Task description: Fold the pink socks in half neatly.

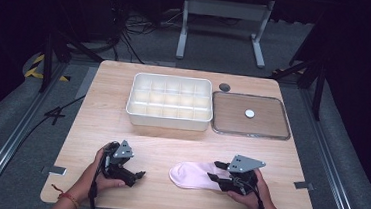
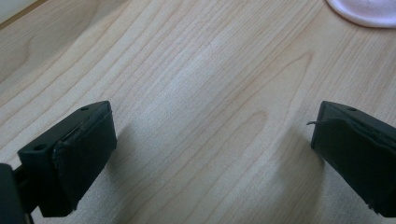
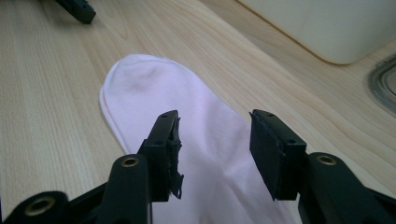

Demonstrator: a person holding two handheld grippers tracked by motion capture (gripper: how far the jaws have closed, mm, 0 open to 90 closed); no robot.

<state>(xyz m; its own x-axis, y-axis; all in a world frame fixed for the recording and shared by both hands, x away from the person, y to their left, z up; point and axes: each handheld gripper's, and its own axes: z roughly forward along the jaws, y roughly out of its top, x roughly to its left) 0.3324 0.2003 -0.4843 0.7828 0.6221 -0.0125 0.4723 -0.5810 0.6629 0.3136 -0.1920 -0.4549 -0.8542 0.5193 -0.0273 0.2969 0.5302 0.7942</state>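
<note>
A pale pink sock lies flat near the table's front edge, its toe pointing left. My right gripper is at the sock's right end. In the right gripper view its jaws stand apart above the sock, with the fabric lying flat under the gap and neither pad pressing on it. My left gripper rests on the bare wood left of the sock, a short way from its toe. Its jaws are wide open with only wood between them, and the sock's toe shows at the upper right corner.
A white compartment box stands at the middle back of the table. Right of it lies a flat framed tray holding a small white disc. A dark round spot sits behind the tray.
</note>
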